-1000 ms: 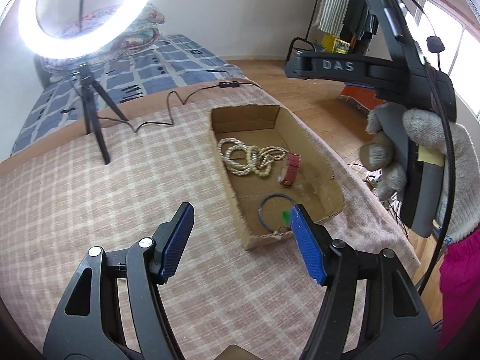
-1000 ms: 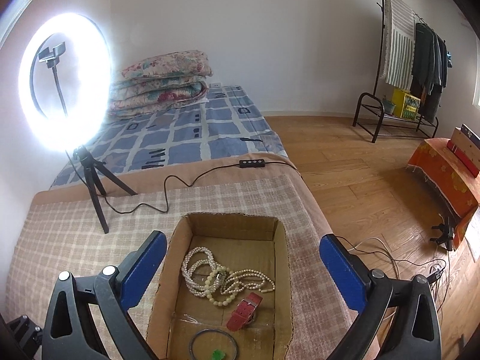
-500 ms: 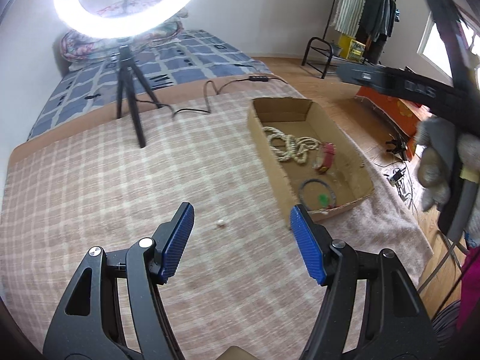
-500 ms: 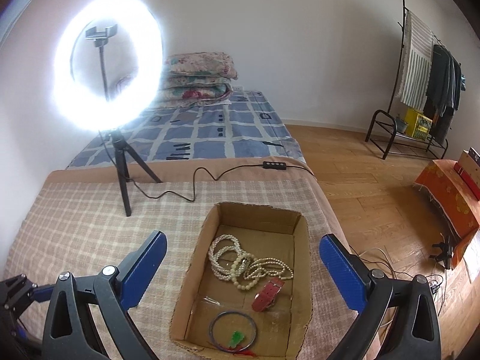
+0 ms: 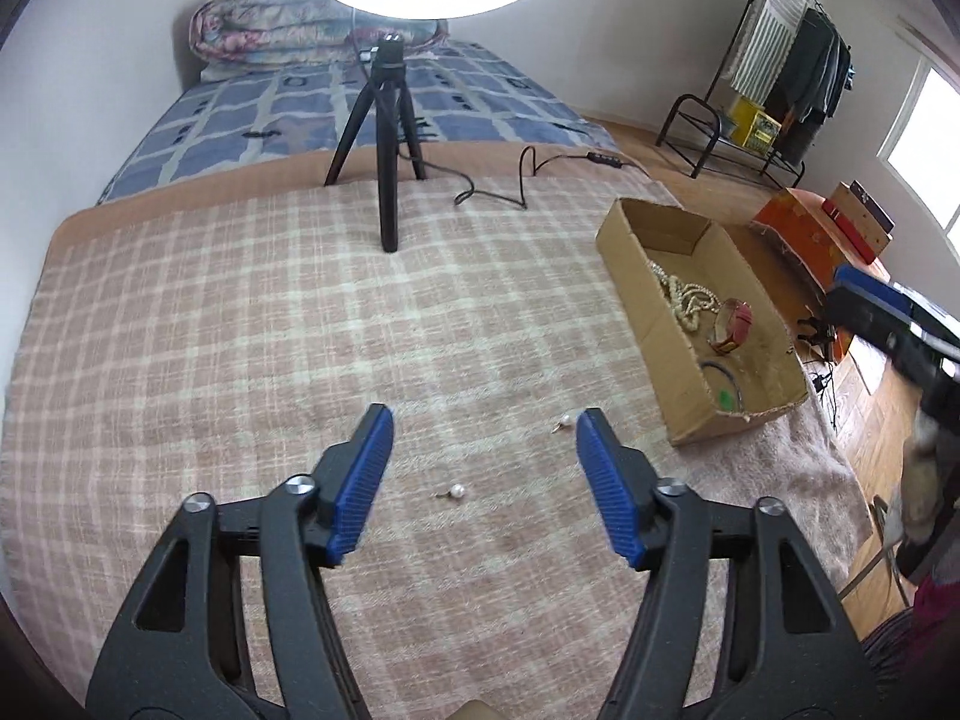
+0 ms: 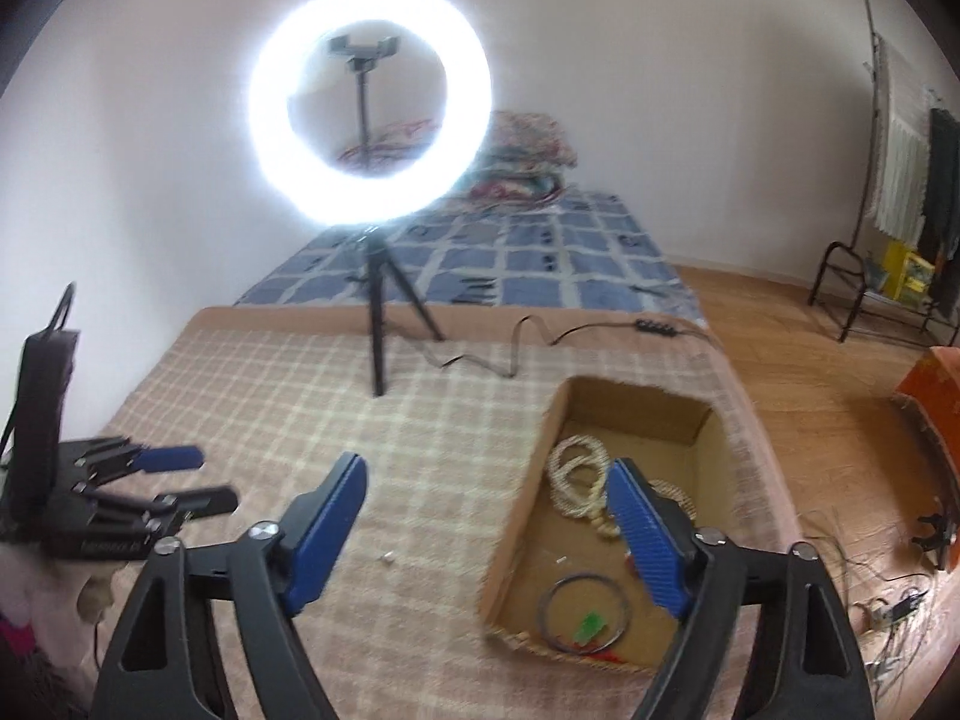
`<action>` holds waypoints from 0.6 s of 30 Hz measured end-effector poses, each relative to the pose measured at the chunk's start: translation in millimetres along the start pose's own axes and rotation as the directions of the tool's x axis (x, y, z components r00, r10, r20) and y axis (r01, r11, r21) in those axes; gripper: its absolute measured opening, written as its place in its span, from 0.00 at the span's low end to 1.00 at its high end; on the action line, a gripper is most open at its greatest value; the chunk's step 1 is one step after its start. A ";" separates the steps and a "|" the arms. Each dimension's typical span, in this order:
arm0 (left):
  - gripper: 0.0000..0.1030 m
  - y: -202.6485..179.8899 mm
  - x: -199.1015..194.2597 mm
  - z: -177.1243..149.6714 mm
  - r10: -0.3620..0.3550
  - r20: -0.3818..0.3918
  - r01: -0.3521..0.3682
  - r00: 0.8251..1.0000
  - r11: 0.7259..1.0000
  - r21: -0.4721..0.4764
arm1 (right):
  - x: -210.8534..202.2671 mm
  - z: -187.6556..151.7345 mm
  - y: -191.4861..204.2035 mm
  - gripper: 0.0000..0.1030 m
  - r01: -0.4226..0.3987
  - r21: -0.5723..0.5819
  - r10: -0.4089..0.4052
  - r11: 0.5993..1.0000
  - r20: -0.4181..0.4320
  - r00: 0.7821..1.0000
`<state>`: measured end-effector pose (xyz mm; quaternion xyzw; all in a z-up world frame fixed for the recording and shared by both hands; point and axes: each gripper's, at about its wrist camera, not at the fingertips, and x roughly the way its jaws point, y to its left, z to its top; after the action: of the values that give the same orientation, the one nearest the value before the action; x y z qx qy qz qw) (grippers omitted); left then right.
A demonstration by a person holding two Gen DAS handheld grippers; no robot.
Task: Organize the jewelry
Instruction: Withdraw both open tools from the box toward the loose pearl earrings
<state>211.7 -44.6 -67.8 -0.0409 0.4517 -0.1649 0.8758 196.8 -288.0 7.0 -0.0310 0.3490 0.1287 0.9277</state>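
Two pearl earrings lie on the checked blanket: one (image 5: 457, 491) between my left gripper's (image 5: 483, 438) open jaws, the other (image 5: 564, 421) just left of its right fingertip. One earring (image 6: 388, 557) shows in the right wrist view. A cardboard box (image 5: 636, 294) at the right holds pearl necklaces (image 5: 684, 294), a red bracelet (image 5: 735, 324) and a dark ring bracelet with a green tag (image 5: 723, 387). My right gripper (image 6: 486, 483) is open and empty, above the box's left wall (image 6: 522, 498). The left gripper (image 6: 156, 474) also shows at that view's left.
A ring light on a black tripod (image 5: 390, 138) stands at the blanket's far side, its cable (image 5: 522, 174) trailing right. A blue quilted bed (image 5: 336, 102) lies beyond. The blanket's right edge drops to a wooden floor (image 5: 864, 420) with cables.
Both grippers have swung left, away from the box. The left one now hovers over the blanket with two earrings in view. The right gripper's jaws have narrowed somewhat.
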 end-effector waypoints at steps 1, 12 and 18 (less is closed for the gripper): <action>0.54 2.7 2.7 -2.8 -0.003 -0.013 0.003 1.000 1.000 -0.001 | 3.6 -5.3 5.8 0.67 -0.017 -0.007 0.017 1.000 -0.016 1.000; 0.36 8.9 28.3 -39.7 -0.018 -0.113 0.025 0.993 0.997 0.067 | 57.1 -64.2 55.7 0.35 -0.083 -0.098 0.065 0.992 -0.174 0.983; 0.36 6.9 45.2 -50.2 -0.031 -0.148 0.049 0.988 0.991 0.121 | 91.4 -79.2 62.0 0.34 -0.071 -0.122 0.044 0.990 -0.207 0.977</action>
<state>197.3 -49.0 -134.1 0.0167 0.5026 -0.2127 0.8378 196.1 -220.0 -110.6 -0.0937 0.4341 0.1737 0.8790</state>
